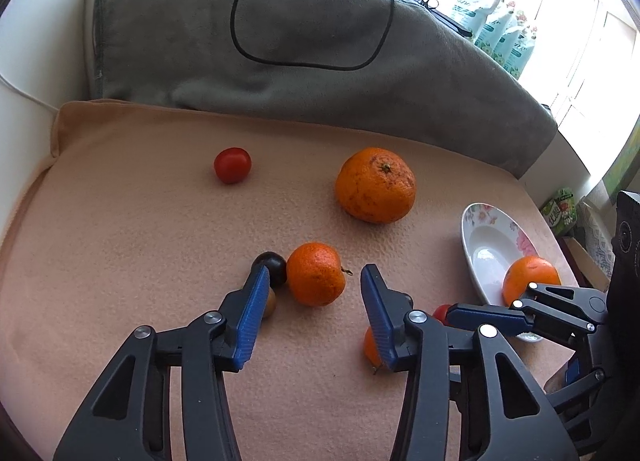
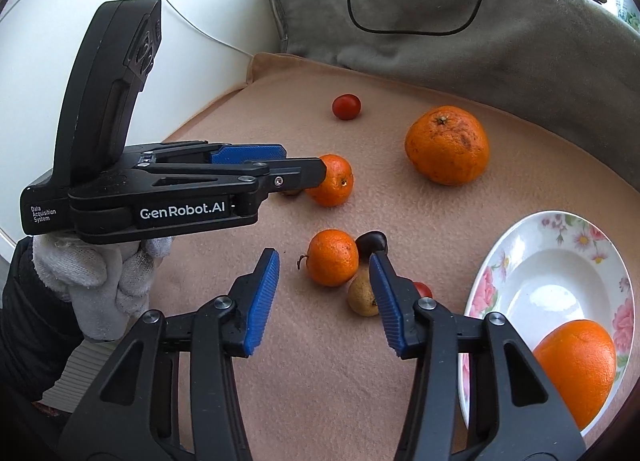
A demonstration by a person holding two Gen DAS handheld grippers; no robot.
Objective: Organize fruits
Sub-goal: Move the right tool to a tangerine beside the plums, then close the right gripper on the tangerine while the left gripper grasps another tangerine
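Fingers [image 2: 267,273] astride small, speckled orange mandarin [image 2: 333,257]

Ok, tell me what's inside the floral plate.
One orange sits inside the floral plate, against its near rim. The rest of the white well looks bare. The right gripper frame covers the plate's near-left edge, so anything small there stays hidden.

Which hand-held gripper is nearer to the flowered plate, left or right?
Right. The right hand-held gripper is just beside the flowered plate; the left hand-held gripper is further away, at a small orange.
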